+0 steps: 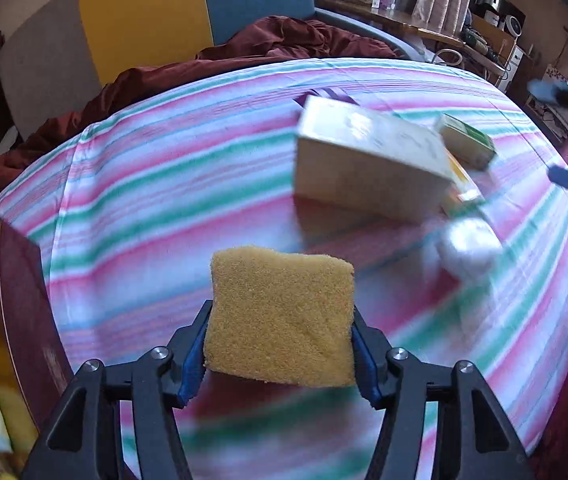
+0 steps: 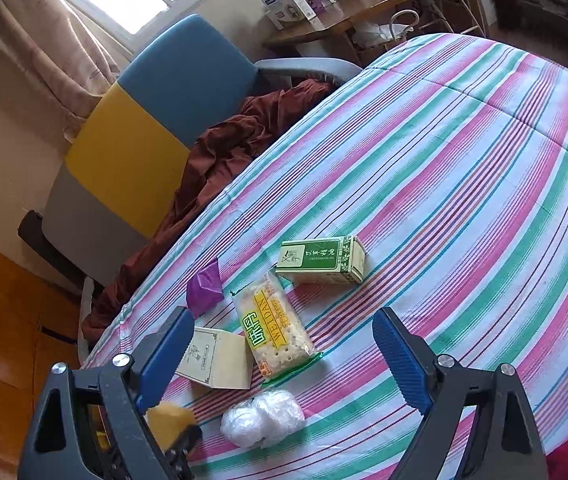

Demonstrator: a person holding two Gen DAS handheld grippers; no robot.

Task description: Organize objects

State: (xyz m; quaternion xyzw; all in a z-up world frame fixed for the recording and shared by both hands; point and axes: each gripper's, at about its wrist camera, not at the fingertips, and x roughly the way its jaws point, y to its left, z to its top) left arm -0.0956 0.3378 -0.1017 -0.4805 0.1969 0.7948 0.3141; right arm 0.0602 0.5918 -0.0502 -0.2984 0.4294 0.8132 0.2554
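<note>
Left wrist view: left gripper (image 1: 280, 344) pinches soft yellow square sponge (image 1: 282, 314) by side edges above striped bedsheet (image 1: 144, 200) — light, squashy, likely safest gripped mid-body.
Right wrist view: right gripper (image 2: 282, 346) spread wide, empty — hovers over wrapped cracker packet (image 2: 270, 326).

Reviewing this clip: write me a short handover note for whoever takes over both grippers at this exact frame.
Left gripper: shut on the yellow sponge, held above the striped bedspread.
Right gripper: open, empty, above the pile.
On the bedspread, clustered: green box, cracker packet, beige box, white plastic-wrapped bundle, purple item.
Done: sponge picked up.
Left: place the sponge, then sort the other five; no destination is clearly visible.
</note>
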